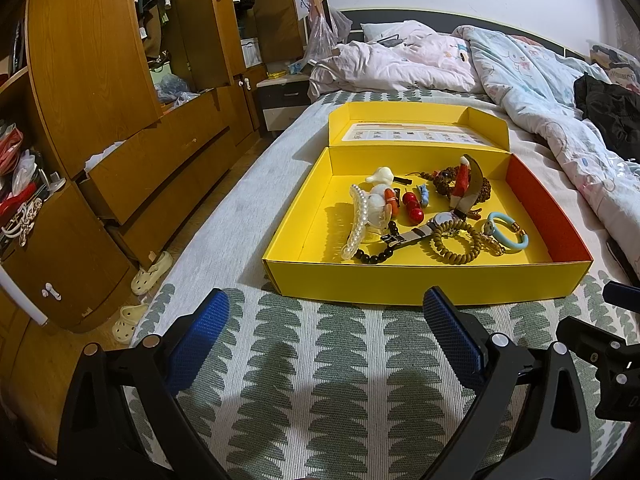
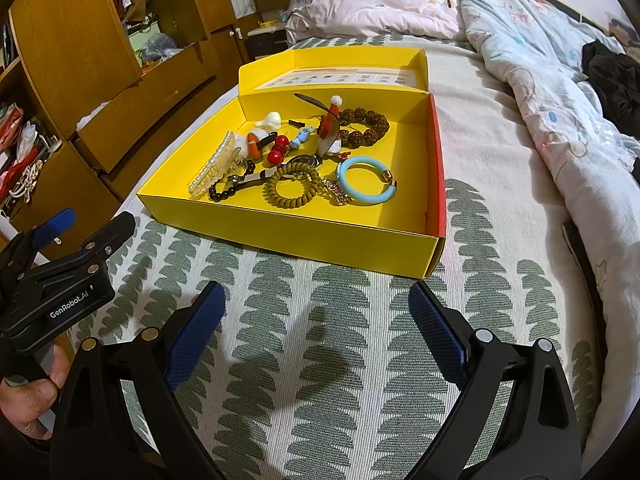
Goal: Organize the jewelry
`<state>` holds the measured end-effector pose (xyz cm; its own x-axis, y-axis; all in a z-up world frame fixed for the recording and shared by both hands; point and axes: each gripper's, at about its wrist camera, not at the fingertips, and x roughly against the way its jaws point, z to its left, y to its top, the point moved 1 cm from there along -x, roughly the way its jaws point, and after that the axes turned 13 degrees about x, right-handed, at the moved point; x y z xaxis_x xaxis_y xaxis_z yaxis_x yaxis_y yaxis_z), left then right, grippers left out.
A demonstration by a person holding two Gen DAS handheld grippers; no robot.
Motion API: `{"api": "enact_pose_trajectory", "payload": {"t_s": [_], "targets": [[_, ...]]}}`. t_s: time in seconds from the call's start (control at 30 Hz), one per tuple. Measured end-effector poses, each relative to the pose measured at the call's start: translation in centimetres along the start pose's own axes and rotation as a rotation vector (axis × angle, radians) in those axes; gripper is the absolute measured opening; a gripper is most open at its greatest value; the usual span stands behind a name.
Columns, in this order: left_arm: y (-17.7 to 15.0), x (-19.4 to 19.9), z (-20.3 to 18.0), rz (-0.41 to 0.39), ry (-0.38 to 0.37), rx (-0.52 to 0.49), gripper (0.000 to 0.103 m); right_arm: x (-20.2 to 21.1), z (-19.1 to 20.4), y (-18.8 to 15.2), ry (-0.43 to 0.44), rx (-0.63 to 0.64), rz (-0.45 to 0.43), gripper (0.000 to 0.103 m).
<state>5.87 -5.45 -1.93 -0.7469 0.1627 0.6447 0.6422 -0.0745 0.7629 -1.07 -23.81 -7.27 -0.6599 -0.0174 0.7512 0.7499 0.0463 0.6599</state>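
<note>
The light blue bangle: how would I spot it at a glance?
Find the open yellow box on the bed. The light blue bangle lies flat near its front right, beside the coiled tan hair tie. It is the only smooth blue ring, with a gold clasp.

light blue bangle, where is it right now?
In the yellow box, near its front right corner: the light blue bangle lies flat just right of the coiled olive hair tie; the left wrist view shows the same spot.

Warm indoor light from overhead, colours rich, soft shadows on the bedspread [image 1: 320,360] under each hand-held gripper, yellow box [image 2: 320,236] sharply lit, strong fisheye bending at the edges, black corners, focus crisp
</note>
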Motion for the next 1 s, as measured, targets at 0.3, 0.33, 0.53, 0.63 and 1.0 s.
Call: {"api": "enact_pose_trajectory", "payload": {"t_s": [0.3, 0.33, 0.53, 0.63, 1.0], "targets": [[-0.06, -0.1, 0.19, 0.004, 0.001, 0.003, 0.096, -0.06, 0.09, -0.13, 0.001, 0.002, 0.0, 0.093], [0.01, -0.17, 0.09, 0.002, 0.001, 0.002, 0.096, -0.04, 0.1, -0.13, 0.001, 0.001, 0.0, 0.093], [-0.03, -0.19, 0.18, 0.005, 0.002, 0.001, 0.096, -0.04, 0.1, -0.12, 0.0, 0.001, 0.0, 0.093], [-0.03, -0.19, 0.17, 0.003, 0.002, 0.0, 0.096, -0.05, 0.13, -0.14, -0.001, 0.001, 0.001, 0.093], [-0.02, -0.2, 0.29, 0.003, 0.0, 0.0, 0.096, -0.04, 0.16, -0.16, 0.001, 0.001, 0.002, 0.093]]}}
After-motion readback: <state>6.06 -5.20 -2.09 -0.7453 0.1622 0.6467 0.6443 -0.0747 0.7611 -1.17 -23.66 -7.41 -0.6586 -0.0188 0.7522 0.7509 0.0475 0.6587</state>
